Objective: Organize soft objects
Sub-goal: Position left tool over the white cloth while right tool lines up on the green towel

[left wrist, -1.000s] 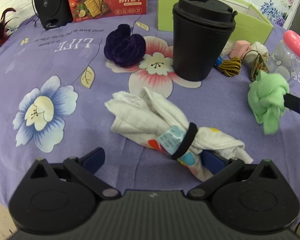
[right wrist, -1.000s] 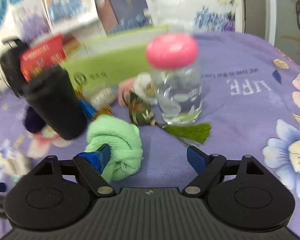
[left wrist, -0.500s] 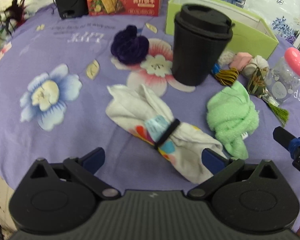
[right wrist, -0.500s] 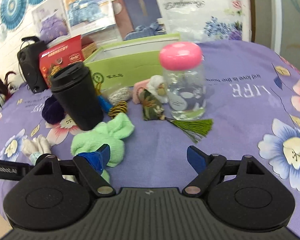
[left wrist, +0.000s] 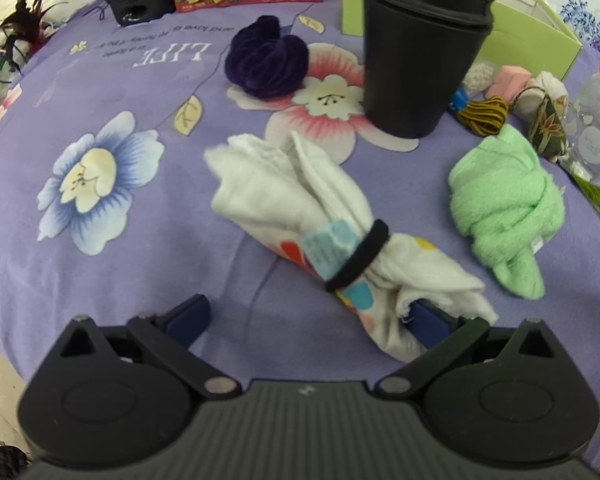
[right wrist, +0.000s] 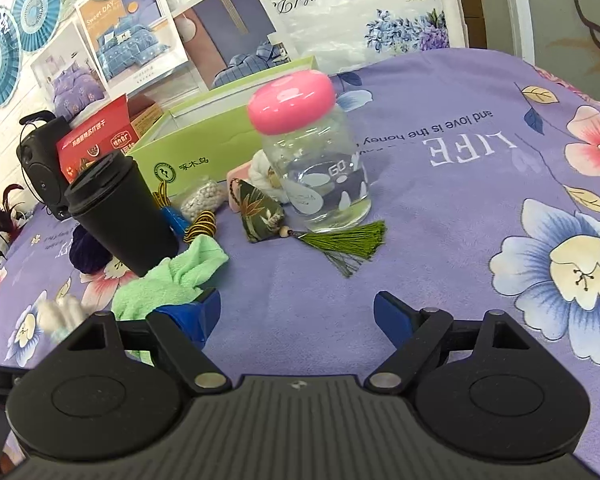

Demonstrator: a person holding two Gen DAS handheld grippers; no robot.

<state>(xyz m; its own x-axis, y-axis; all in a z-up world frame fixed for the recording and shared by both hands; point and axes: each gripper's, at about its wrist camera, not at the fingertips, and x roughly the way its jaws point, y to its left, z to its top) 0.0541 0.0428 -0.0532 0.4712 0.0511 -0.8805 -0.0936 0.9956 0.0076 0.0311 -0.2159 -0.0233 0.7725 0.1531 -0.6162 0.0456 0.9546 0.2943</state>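
Still mid-task: the white cloth (left wrist: 320,220), green towel (left wrist: 504,204) and purple bundle (left wrist: 266,60) are seen loose on the tablecloth (left wrist: 100,272), mid-frame and right. Left gripper (left wrist: 312,316) is spread wide, right finger under the cloth's end. Right gripper (right wrist: 300,312) is released, empty, green towel at lower left.

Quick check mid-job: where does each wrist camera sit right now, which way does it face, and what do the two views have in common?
Left wrist: behind the open left gripper, looking down across the table at the white cloth bundle; its right finger lies under the bundle's near end.
Right wrist: behind the open right gripper, facing the pink-lidded jar and the wall; nothing held.
Shared: black cup, green towel, green box.
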